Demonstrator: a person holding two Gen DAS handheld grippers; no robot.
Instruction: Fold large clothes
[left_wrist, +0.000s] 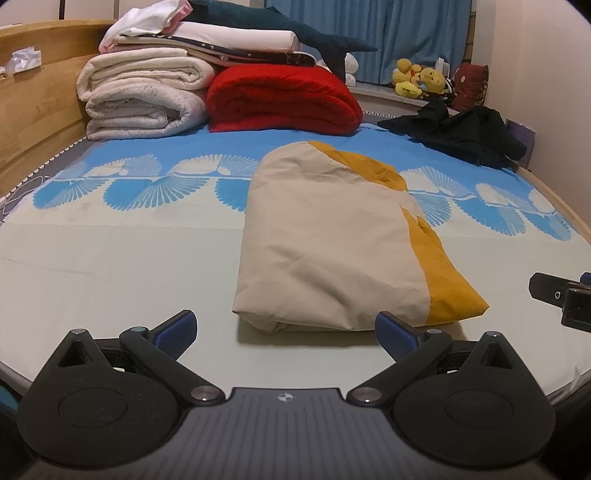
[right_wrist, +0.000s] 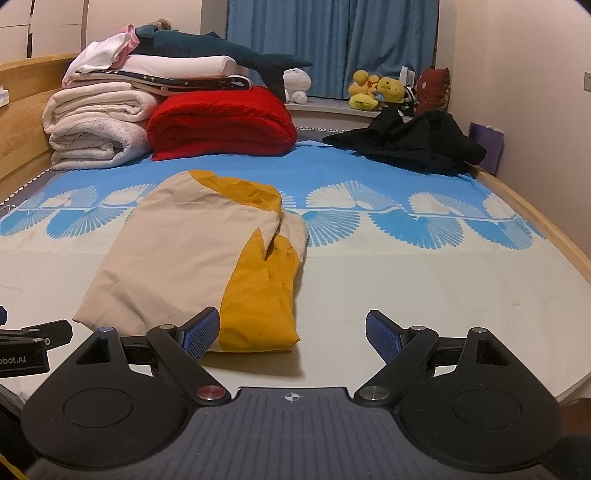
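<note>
The folded garment (left_wrist: 325, 240), beige with a mustard-yellow panel, lies on the bed (left_wrist: 110, 266) near its middle, its long axis running from 6 toward 12 o'clock in both wrist views, the narrower rounded end pointing at the red blanket (left_wrist: 280, 99) and the thick folded edge facing the cameras. The left gripper (left_wrist: 286, 332) hangs just short of that near edge with its fingers spread wide and nothing between them; the right gripper (right_wrist: 291, 332) is likewise spread and empty, its left pad close beside the yellow corner. The likely trouble from here: the yellow layer sticks out unevenly on the 3 o'clock side, so pinching only the top sheet could peel the stack apart and undo the fold. A black garment (left_wrist: 461, 133) waits at 1 o'clock, well apart.
</note>
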